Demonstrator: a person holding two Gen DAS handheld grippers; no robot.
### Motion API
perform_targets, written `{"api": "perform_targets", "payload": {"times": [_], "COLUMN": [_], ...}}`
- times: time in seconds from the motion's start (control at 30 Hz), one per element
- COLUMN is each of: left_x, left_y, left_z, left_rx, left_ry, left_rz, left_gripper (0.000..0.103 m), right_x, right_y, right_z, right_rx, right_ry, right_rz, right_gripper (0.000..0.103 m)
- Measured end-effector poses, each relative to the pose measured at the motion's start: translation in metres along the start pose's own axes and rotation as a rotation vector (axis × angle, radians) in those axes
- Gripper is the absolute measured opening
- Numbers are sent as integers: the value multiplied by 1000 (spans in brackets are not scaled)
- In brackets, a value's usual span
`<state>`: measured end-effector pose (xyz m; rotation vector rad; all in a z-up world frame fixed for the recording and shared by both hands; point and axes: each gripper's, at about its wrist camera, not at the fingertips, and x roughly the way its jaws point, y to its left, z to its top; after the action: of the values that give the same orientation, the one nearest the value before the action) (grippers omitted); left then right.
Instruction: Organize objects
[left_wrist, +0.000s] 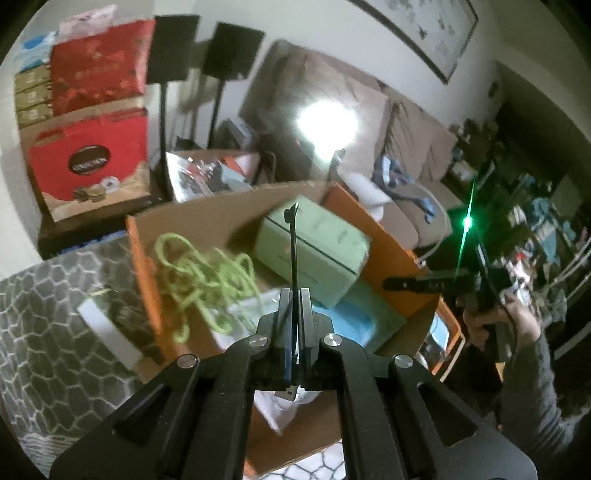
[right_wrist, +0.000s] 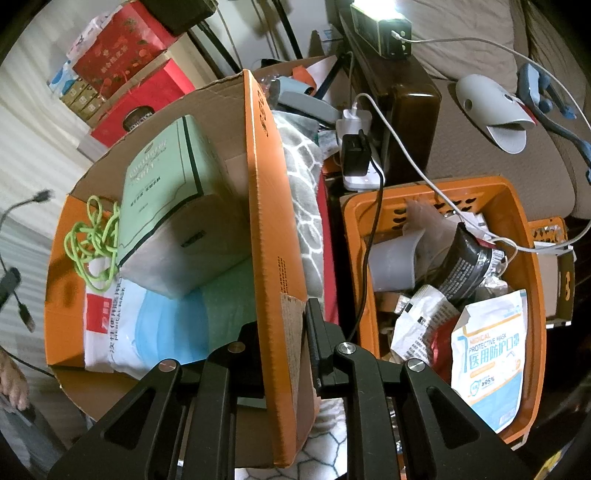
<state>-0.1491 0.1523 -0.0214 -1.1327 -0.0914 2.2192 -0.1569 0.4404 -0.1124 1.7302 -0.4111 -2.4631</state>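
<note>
1. Thin black cable (left_wrist: 293, 254): clamped between my left fingers (left_wrist: 286, 325), which are shut on it. It runs straight out ahead of them, its plug end above the box; a connector end pokes out behind the pads.
2. Open cardboard box with orange outer faces (right_wrist: 264, 206): its right wall is pinched between my right fingers (right_wrist: 290, 345), one pad inside the wall, one outside.
3. Pale green carton with dark edging (right_wrist: 166, 184): inside the box, tilted, leaning on the packs beneath it.
4. Tangled lime-green cord (right_wrist: 92, 240): inside the box, just beside the green carton, towards the left wall.
5. Flat plastic pack of blue medical masks with a red label (right_wrist: 147, 332): lying on the box floor, partly under the green carton.
6. Grey cloth with a white honeycomb pattern (left_wrist: 55, 314): under and around the box.
7. Orange plastic basket (right_wrist: 532, 258): right of the box, apart from it, holding a white-and-blue protective mask pouch (right_wrist: 491, 362), a dark foil sachet (right_wrist: 461, 262) and other wrappers.
8. White power strip (right_wrist: 354, 147): behind the basket, with a black plug in it.
</note>
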Motion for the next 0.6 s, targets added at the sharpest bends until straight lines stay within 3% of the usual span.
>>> {"api": "perform_targets", "payload": {"times": [0.37,0.6], "left_x": [54,63], "left_y": [-17,-14], "left_z": [-17,-20], "left_rx": [24,20], "left_ry": [153,184], "left_rz": [38,53], "left_gripper": [2,4], "right_x": [0,0], "right_y": [0,0], "right_z": [0,0], "right_rx": [-1,0], "right_ry": [-1,-1], "right_rz": [0,1], "right_gripper": [15,15]}}
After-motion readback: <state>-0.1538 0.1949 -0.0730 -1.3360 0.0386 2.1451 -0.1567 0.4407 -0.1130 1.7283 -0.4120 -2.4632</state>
